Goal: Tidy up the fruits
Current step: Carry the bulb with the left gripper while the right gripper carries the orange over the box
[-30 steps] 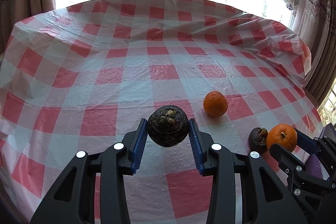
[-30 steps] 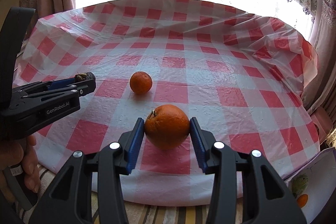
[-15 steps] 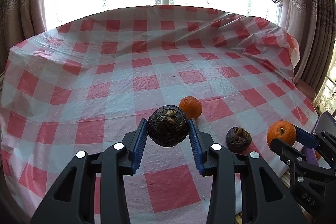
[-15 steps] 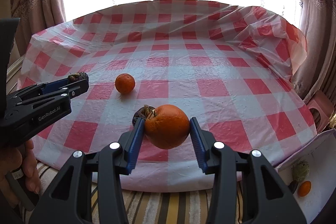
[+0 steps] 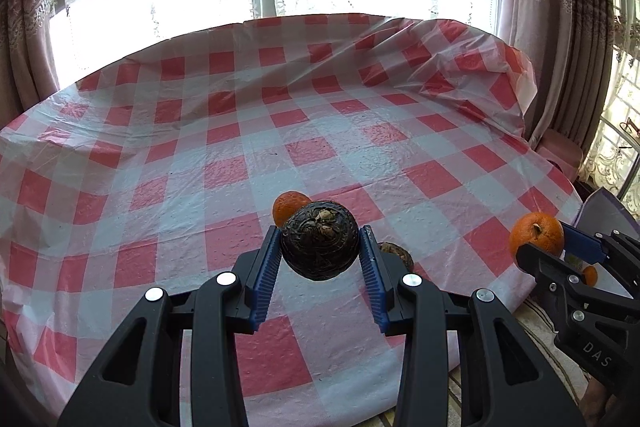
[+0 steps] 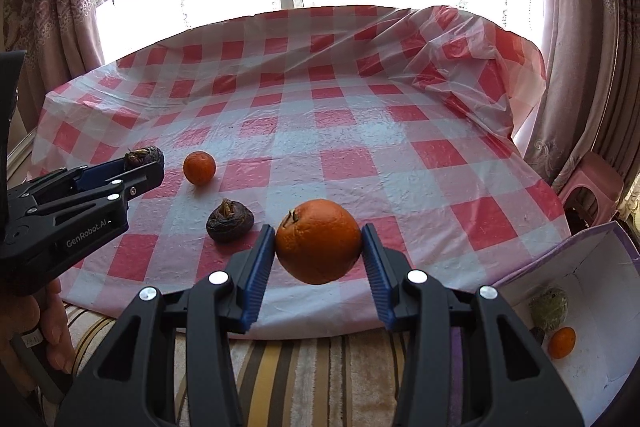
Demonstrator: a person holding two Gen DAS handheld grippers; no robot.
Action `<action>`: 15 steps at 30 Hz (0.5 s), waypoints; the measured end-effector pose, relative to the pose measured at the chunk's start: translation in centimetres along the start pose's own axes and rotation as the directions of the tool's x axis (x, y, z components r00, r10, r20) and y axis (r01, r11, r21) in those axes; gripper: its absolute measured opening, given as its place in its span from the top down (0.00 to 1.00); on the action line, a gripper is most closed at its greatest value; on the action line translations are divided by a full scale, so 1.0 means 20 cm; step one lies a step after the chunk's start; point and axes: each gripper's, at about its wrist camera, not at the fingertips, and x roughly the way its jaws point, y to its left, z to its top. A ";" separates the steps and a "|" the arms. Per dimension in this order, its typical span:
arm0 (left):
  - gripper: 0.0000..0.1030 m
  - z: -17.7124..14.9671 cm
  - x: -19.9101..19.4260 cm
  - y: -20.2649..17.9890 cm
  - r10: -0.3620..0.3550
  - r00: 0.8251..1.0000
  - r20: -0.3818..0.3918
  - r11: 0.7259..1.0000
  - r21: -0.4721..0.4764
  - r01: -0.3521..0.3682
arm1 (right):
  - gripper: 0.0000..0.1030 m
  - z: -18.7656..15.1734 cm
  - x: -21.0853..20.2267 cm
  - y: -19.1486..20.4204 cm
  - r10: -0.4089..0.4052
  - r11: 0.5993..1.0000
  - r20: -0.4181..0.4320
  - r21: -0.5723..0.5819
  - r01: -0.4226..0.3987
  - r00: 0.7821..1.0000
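My left tongs (image 5: pixel 320 259) are clamped on a dark brown, wrinkled round fruit (image 5: pixel 319 240), its sides pressed between the blue ribbed pads and lifted off the red-and-white checked plastic-covered surface (image 5: pixel 240 147). My right tongs (image 6: pixel 319 251) grip a large round orange (image 6: pixel 319 241) the same way, held in the air above the near edge of the surface. Two fruits lie on the cloth near that near edge: a small round orange tangerine (image 6: pixel 199 168) and, nearer the edge and to its right, a second dark brown shrivelled fruit (image 6: pixel 229 221) with its stem up; they sit apart from each other. In the left view the tangerine (image 5: pixel 289 205) peeks out behind the held dark fruit, and the shrivelled one (image 5: pixel 396 254) is half hidden behind the right pad. Past the near right corner of the surface, lower down, stands a white open cardboard box (image 6: pixel 600 307) holding a greenish round fruit (image 6: pixel 550 308) and a tiny orange fruit (image 6: pixel 561 343) just beside it.
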 end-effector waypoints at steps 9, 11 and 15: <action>0.63 0.02 0.00 -0.22 -0.050 0.999 -0.005 0.996 0.079 0.050 | 0.56 -0.04 -0.03 -0.27 -0.070 0.995 -0.024 0.075 0.071 0.997; 0.63 0.03 0.01 -0.28 -0.067 0.998 -0.008 0.993 0.099 0.067 | 0.56 -0.05 -0.05 -0.34 -0.093 0.991 -0.028 0.092 0.095 0.995; 0.63 0.04 0.01 -0.41 -0.102 0.995 -0.014 0.984 0.148 0.103 | 0.56 -0.06 -0.08 -0.50 -0.141 0.979 -0.039 0.142 0.145 0.989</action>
